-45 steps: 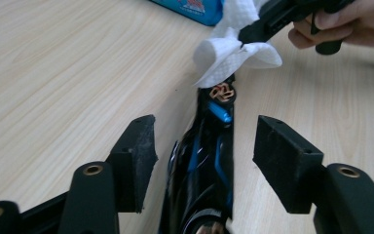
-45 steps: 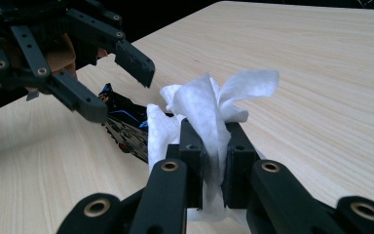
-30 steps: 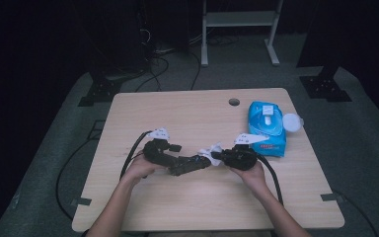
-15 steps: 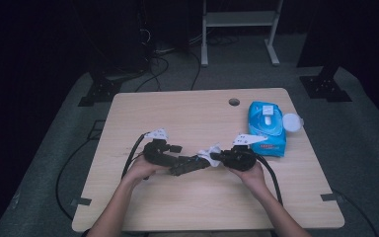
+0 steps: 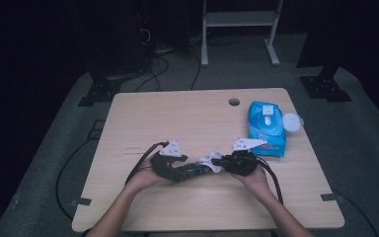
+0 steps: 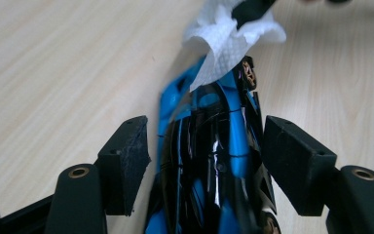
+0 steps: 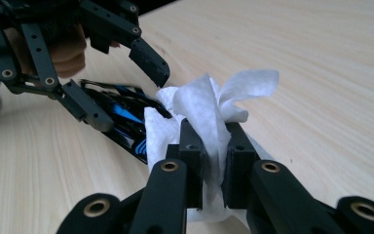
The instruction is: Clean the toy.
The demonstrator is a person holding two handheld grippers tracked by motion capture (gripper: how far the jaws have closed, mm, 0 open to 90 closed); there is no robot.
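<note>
A glossy black and blue object point(image 6: 209, 161) lies on the wooden table point(image 5: 187, 118), lengthwise between the jaws of my left gripper point(image 6: 204, 141). The jaws have just been opening, and both pads stand off the object's sides. My right gripper point(image 7: 213, 141) is shut on a crumpled white wipe point(image 7: 199, 102), which rests against the object's point(image 7: 121, 117) far end. In the high view the left gripper point(image 5: 197, 170) and right gripper point(image 5: 216, 163) meet tip to tip near the table's front, with the wipe point(image 5: 209, 162) between them.
A blue pack of wipes point(image 5: 266, 126) with its round white lid point(image 5: 292, 122) flipped open lies at the right, just behind the right gripper. A cable hole point(image 5: 234, 101) is near the back edge. Cables trail off both hands.
The left gripper has shifted a little to the right and toward the near edge, along the object. The right gripper stays in place with the wipe.
</note>
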